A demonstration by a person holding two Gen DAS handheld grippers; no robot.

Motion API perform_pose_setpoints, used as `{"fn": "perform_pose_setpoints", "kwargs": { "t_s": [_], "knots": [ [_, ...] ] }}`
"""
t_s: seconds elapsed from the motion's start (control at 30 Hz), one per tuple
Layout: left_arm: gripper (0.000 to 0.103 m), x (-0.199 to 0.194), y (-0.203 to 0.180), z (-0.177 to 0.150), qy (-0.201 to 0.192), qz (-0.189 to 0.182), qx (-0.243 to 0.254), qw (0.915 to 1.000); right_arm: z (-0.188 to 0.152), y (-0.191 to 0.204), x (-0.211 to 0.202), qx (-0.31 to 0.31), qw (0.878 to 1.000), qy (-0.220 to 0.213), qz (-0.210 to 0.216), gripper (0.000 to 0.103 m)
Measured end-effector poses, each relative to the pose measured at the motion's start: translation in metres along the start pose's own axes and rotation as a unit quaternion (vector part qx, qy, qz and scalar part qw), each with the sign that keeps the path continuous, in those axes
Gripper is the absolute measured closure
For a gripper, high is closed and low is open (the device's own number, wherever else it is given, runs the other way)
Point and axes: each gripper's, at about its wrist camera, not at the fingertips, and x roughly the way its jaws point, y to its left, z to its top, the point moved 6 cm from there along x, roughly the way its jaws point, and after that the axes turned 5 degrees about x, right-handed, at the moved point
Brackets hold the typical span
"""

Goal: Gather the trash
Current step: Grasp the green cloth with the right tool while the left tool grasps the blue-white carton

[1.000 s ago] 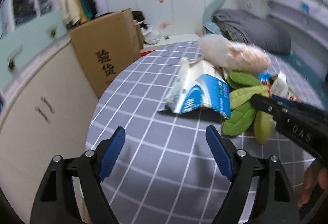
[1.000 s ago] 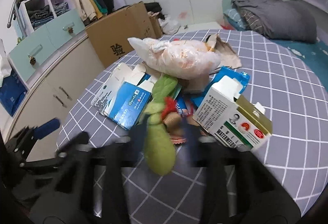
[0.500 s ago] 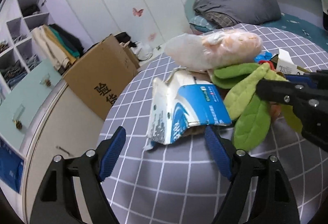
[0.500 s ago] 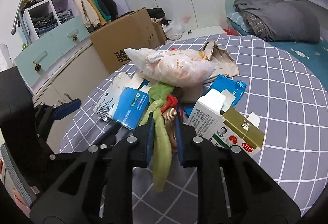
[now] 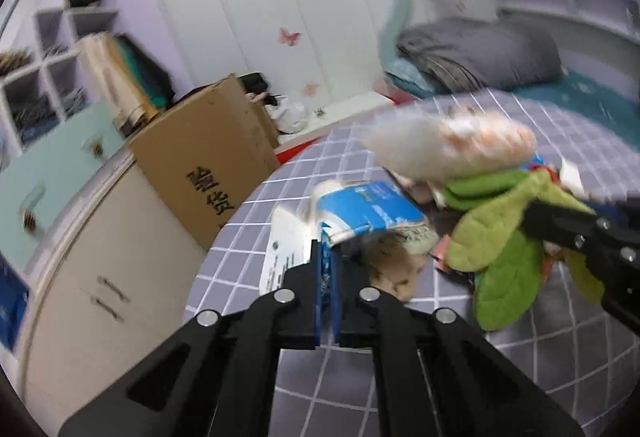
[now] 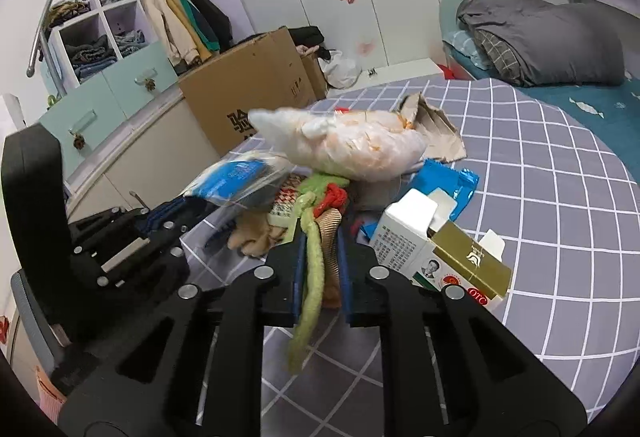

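A heap of trash lies on the grey checked table (image 6: pixel 540 205). My left gripper (image 5: pixel 329 261) is shut on a blue and white wrapper (image 5: pixel 368 209) and lifts its edge; the wrapper also shows in the right wrist view (image 6: pixel 236 179). My right gripper (image 6: pixel 320 257) is shut on a green felt leaf piece (image 6: pixel 314 277) with tan and red parts. The same green piece (image 5: pixel 496 241) hangs from the right gripper in the left wrist view. A white plastic bag with orange contents (image 6: pixel 352 149) rests on top of the heap.
A white and gold medicine box (image 6: pixel 436 253) and a blue foil packet (image 6: pixel 448 181) lie right of the heap. A brown cardboard box (image 6: pixel 248 97) stands beyond the table's far edge, by low cabinets (image 5: pixel 92 257). A bed with grey bedding (image 6: pixel 540 37) is at the back right.
My left gripper moved forward and closed on the blue and white wrapper. My right gripper closed on the green felt piece and keeps hold of it, lifted slightly.
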Motion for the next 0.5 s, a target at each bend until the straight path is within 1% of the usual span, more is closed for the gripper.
{"fn": "perform_pose_setpoints", "kwargs": {
  "t_s": [0.03,0.07,0.1,0.23,0.33,0.5],
  "knots": [
    [0.099,-0.002,0.004,0.000,-0.001,-0.009,-0.013,0.9999,0.001,0.003,-0.003,-0.002,1.000,-0.004,0.001,0.090],
    [0.099,-0.006,0.011,-0.003,0.000,-0.027,-0.035,0.9990,0.002,0.005,-0.006,-0.004,1.000,-0.006,0.003,0.090],
    [0.099,-0.009,0.017,-0.005,0.000,-0.037,-0.054,0.9979,0.003,0.008,-0.008,-0.005,1.000,-0.007,0.006,0.090],
    [0.100,-0.023,0.040,-0.012,-0.009,-0.054,-0.108,0.9927,0.008,0.023,-0.023,-0.010,0.999,-0.020,0.023,0.090],
    [0.100,-0.037,0.057,-0.017,-0.022,-0.072,-0.145,0.9865,0.010,0.038,-0.034,-0.015,0.999,-0.029,0.033,0.090],
    [0.100,-0.069,0.087,-0.030,-0.051,-0.079,-0.191,0.9771,0.012,0.072,-0.046,-0.034,0.997,-0.035,0.053,0.090]
  ]
}}
